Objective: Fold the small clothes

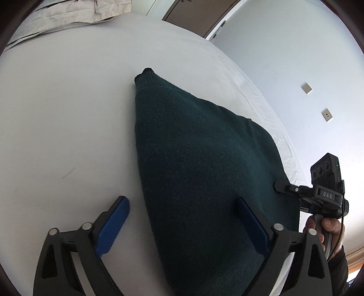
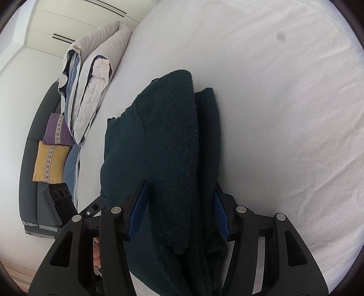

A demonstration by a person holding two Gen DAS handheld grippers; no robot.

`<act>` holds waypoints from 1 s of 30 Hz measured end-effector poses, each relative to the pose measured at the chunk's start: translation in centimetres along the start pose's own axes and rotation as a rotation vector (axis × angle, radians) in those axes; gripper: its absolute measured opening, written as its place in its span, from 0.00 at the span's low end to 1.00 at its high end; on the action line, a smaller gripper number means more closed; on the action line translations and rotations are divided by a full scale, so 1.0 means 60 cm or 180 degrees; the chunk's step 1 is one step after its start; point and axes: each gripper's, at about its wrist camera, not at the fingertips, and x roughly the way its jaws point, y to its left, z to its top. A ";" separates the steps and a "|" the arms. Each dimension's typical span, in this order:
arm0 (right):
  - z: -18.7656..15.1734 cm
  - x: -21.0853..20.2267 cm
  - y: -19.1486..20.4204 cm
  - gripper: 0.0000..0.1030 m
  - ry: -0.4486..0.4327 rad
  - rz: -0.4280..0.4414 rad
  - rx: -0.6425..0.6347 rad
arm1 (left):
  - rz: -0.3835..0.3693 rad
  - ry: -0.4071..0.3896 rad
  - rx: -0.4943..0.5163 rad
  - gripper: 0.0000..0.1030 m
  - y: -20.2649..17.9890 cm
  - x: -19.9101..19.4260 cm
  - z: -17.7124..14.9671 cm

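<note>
A dark green knitted sweater [image 1: 200,159] lies folded on the white bed sheet [image 1: 68,113]; it also shows in the right wrist view [image 2: 168,141] as stacked layers. My left gripper [image 1: 182,205] is open, its blue pads [image 1: 113,225] wide apart astride the sweater's near edge. My right gripper [image 2: 179,202] has its jaws open around a thick fold of the sweater, with the blue pads [image 2: 140,205] on either side. The right gripper's body shows in the left wrist view [image 1: 323,191] at the sweater's right corner.
A folded beige duvet [image 2: 91,86] lies at the bed's far side, also in the left wrist view [image 1: 68,16]. A grey sofa [image 2: 29,182] with a purple cushion [image 2: 56,132] and a yellow cushion [image 2: 49,161] stands beyond the bed. A wall with sockets [image 1: 307,87] is at the right.
</note>
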 end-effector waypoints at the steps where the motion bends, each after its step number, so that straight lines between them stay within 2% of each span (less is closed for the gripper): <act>1: 0.001 0.005 0.008 0.33 0.0017 -0.0082 -0.0052 | -0.0060 0.0063 -0.0033 0.70 -0.004 0.004 0.006; 3: -0.002 0.009 0.028 0.28 -0.0027 -0.0265 -0.0163 | 0.0052 0.0133 -0.0065 0.61 -0.012 0.008 0.015; 8: -0.030 0.011 0.124 0.22 -0.0238 -0.1017 -0.0775 | 0.0287 0.0092 0.0139 0.40 -0.038 -0.015 0.008; 11: -0.058 -0.005 0.183 0.21 -0.0420 -0.1166 -0.1017 | 0.0299 0.0044 0.0128 0.34 -0.042 -0.055 -0.003; 13: -0.084 -0.021 0.227 0.21 -0.0513 -0.1162 -0.1136 | 0.0365 -0.0048 0.0258 0.34 -0.054 -0.098 -0.016; 16: -0.136 -0.046 0.291 0.21 -0.0589 -0.1010 -0.1343 | 0.0454 -0.0157 0.0446 0.34 -0.062 -0.175 -0.044; 23: -0.290 -0.065 0.404 0.21 -0.0527 -0.0574 -0.1499 | 0.0621 -0.0257 0.0628 0.34 -0.032 -0.335 -0.140; 27: -0.370 -0.033 0.436 0.21 -0.0389 -0.0432 -0.1522 | 0.0755 -0.0279 0.0661 0.34 -0.001 -0.383 -0.199; 30: -0.406 0.000 0.443 0.21 -0.0287 -0.0361 -0.1476 | 0.0757 -0.0236 0.0552 0.34 0.036 -0.383 -0.228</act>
